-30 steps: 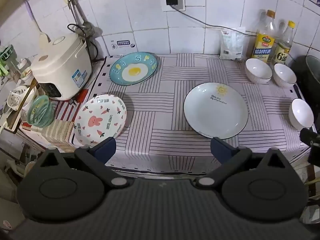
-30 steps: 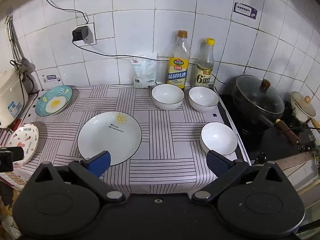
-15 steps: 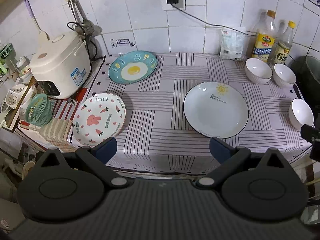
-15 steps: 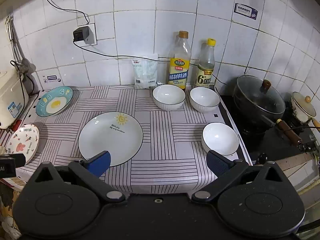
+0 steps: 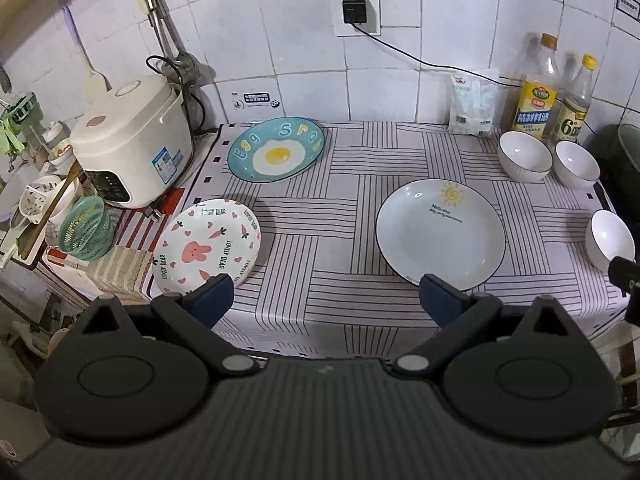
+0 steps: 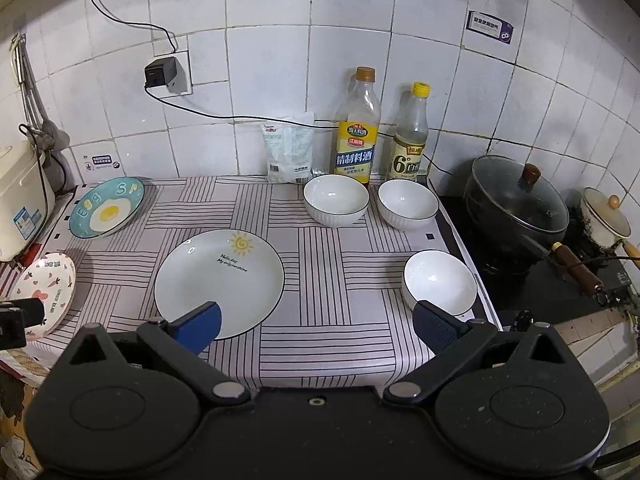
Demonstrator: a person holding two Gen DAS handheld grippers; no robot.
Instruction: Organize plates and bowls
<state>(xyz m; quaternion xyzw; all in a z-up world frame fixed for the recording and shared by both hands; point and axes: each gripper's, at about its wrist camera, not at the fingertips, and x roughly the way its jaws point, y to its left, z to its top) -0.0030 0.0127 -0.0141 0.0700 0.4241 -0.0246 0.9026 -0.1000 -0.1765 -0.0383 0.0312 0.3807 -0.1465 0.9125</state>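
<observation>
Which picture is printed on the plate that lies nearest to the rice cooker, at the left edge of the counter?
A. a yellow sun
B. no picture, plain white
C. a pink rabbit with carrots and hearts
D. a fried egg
C: the plate just in front of the rice cooker shows a pink rabbit, carrots and hearts.

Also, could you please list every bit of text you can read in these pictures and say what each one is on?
"Egg" and "S…": blue plate, second word unclear.
"LOVELY BEAR": rabbit plate, several times on the rim.
"Hello day", "My only sunshine": white plate, roughly; small.
"精制料酒": taller bottle.
"6°": shorter bottle; other characters too small.
Bag, wall stickers, cooker label: unreadable.
</observation>
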